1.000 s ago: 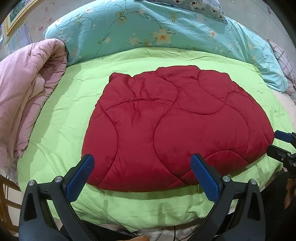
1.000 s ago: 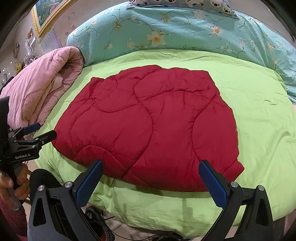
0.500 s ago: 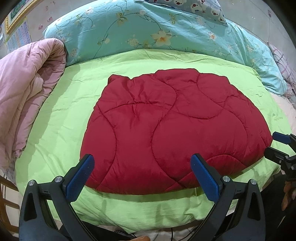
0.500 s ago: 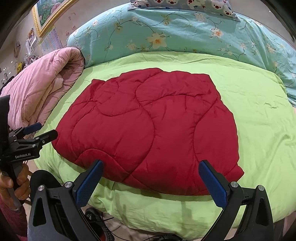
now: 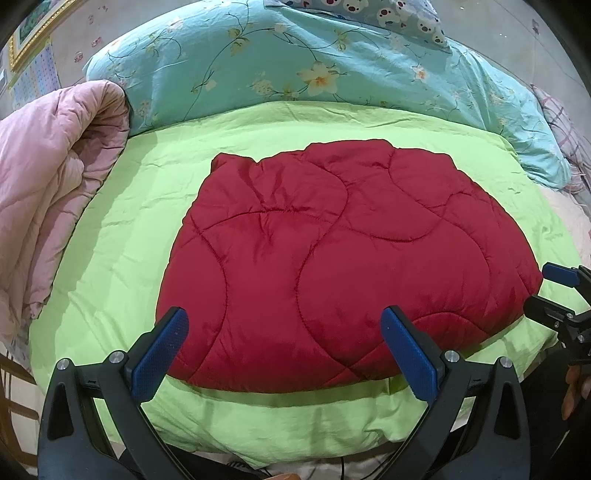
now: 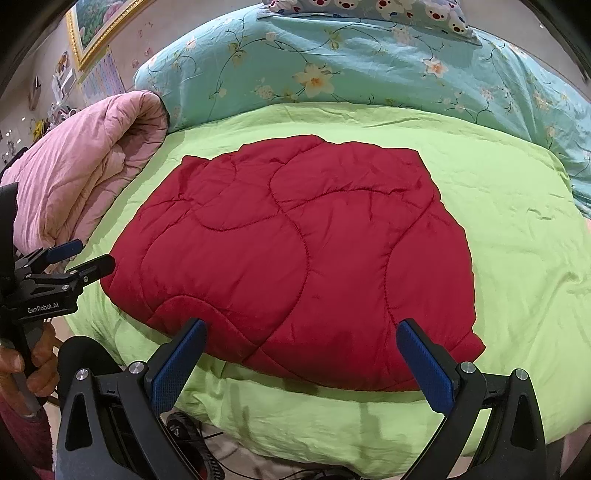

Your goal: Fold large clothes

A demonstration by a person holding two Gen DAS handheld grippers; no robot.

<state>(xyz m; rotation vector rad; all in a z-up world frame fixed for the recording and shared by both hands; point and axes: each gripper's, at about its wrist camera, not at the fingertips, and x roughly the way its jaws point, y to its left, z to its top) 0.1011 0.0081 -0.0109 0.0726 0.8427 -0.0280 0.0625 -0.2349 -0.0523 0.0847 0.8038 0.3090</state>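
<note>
A dark red quilted garment point(image 5: 343, 258) lies folded flat on a light green bedsheet point(image 5: 122, 236); it also shows in the right wrist view point(image 6: 295, 258). My left gripper point(image 5: 284, 336) is open and empty, above the garment's near edge; it shows from the side in the right wrist view point(image 6: 77, 258) at the garment's left corner. My right gripper point(image 6: 303, 350) is open and empty over the near edge; it shows in the left wrist view point(image 5: 554, 291) by the garment's right corner. Neither touches the cloth.
A pink quilt point(image 5: 48, 192) is bunched at the bed's left side. A turquoise floral duvet point(image 5: 314, 66) lies across the far side, with a bear-print pillow point(image 5: 388, 14) behind it. The bed's front edge point(image 6: 314, 432) drops off below the grippers, with cables on the floor.
Both grippers have moved slightly forward and lower toward the garment's near edge. The garment has not moved and the jaws stay open.
</note>
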